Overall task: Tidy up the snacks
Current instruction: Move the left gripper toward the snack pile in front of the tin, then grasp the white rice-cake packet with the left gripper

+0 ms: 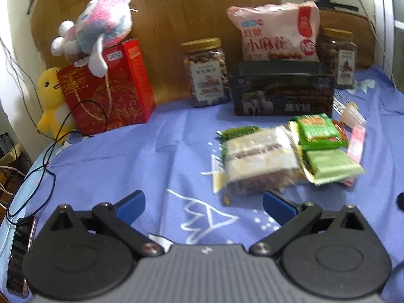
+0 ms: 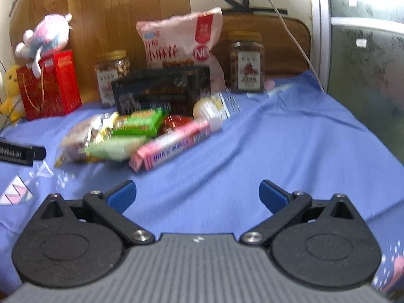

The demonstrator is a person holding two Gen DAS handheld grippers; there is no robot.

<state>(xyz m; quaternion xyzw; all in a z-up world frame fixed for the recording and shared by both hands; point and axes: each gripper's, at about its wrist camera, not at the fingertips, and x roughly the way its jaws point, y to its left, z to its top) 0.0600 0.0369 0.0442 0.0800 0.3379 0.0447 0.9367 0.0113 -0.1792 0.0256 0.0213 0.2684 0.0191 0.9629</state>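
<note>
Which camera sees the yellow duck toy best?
The left wrist view. The yellow duck toy shows its face and most of its body beside the red box. In the right wrist view the duck is smaller, at the picture's left edge.

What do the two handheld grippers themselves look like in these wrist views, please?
The left gripper and the right gripper match: blue fingertip pads on black linkage arms with silver pivot screws, round black housings, and a ribbed grey centre plate bearing a small white mark. No sleeves or hands show.
</note>
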